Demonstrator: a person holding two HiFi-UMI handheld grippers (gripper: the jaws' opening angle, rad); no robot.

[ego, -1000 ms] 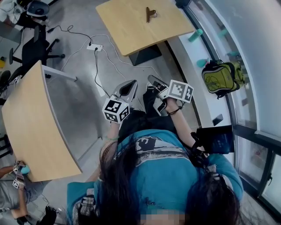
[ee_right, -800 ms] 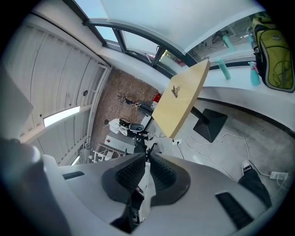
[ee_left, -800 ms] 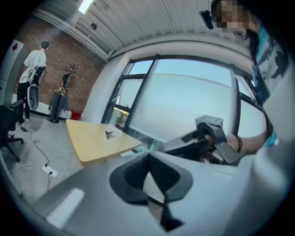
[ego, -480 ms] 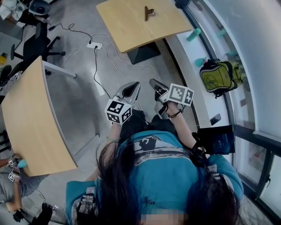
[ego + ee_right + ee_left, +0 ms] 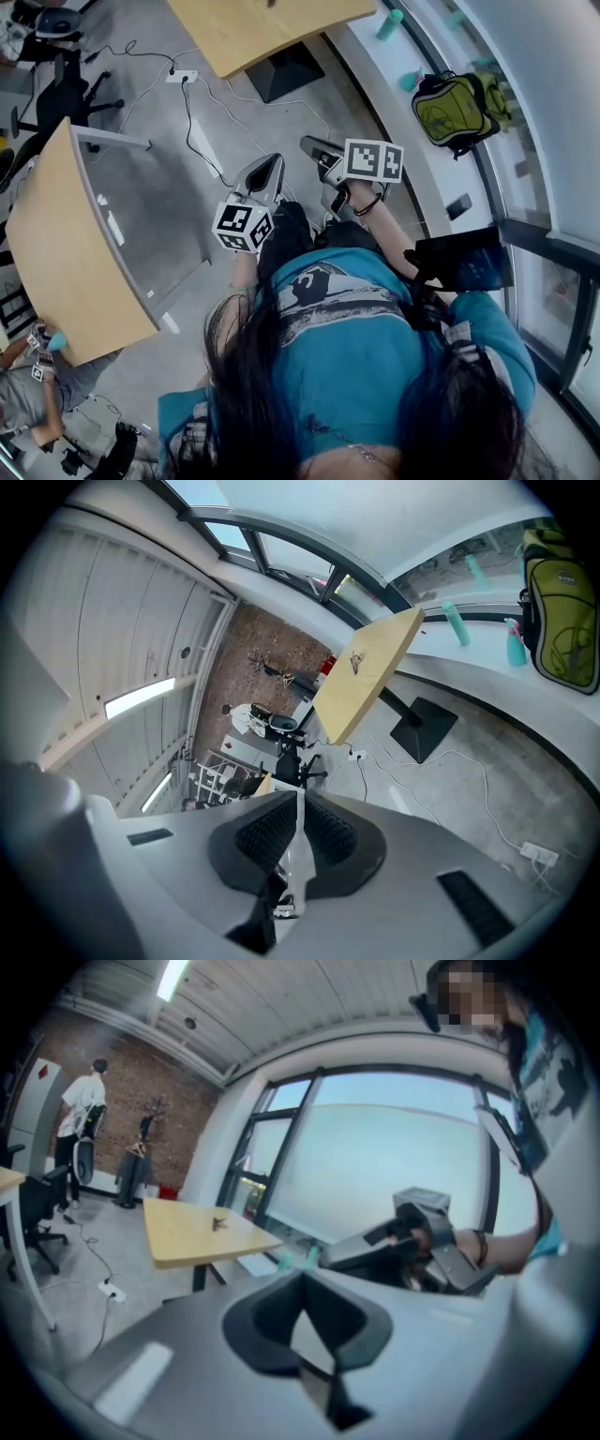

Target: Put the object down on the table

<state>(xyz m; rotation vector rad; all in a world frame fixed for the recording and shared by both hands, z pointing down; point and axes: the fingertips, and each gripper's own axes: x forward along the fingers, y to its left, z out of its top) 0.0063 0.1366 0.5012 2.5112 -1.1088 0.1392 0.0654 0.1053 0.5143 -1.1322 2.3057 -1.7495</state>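
The wooden table (image 5: 272, 33) at 12 o'clock is cut off in the head view. The left gripper (image 5: 272, 164) and right gripper (image 5: 309, 145) point toward it, jaws together, empty. The small object (image 5: 218, 1223) lies on the table, too tiny to identify.

Pale matt wood table (image 5: 272, 33), smooth grey floor (image 5: 159, 197), rough brick wall (image 5: 131, 1091), cloth backpack (image 5: 455, 108)

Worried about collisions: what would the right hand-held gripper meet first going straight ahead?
The way looks free: nothing close ahead of the right hand-held gripper. Far off, probably the table or floor beside it.
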